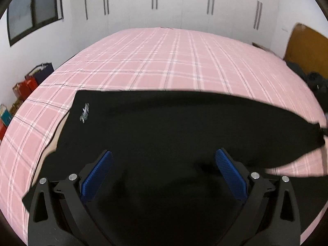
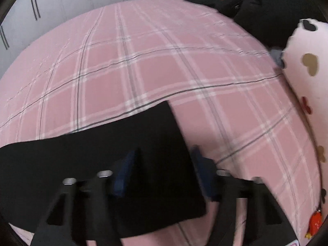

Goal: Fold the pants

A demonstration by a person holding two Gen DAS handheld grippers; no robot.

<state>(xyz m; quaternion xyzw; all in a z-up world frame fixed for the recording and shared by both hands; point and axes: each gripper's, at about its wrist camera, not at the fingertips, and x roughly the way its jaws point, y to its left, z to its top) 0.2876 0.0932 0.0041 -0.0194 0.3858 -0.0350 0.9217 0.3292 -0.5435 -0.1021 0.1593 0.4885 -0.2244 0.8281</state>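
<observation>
Black pants [image 1: 174, 127] lie flat across a pink plaid bed [image 1: 160, 61], with a small pale logo near the left end. My left gripper [image 1: 164, 160] is open above the wide part of the pants, its blue pads [image 1: 96, 176] spread apart and holding nothing. In the right wrist view the narrow leg end of the pants [image 2: 143, 143] lies on the bed [image 2: 143, 65]. My right gripper [image 2: 164, 153] is open over that end, one finger over the cloth and one just past its right edge. This view is motion-blurred.
A pile of dark clothes [image 2: 266, 10] lies at the bed's far right by a wooden headboard [image 1: 307, 49]. A white pillow with heart prints [image 2: 307, 71] sits at the right. Boxes and bags [image 1: 28, 82] stand on the floor at left. White wardrobes line the back wall.
</observation>
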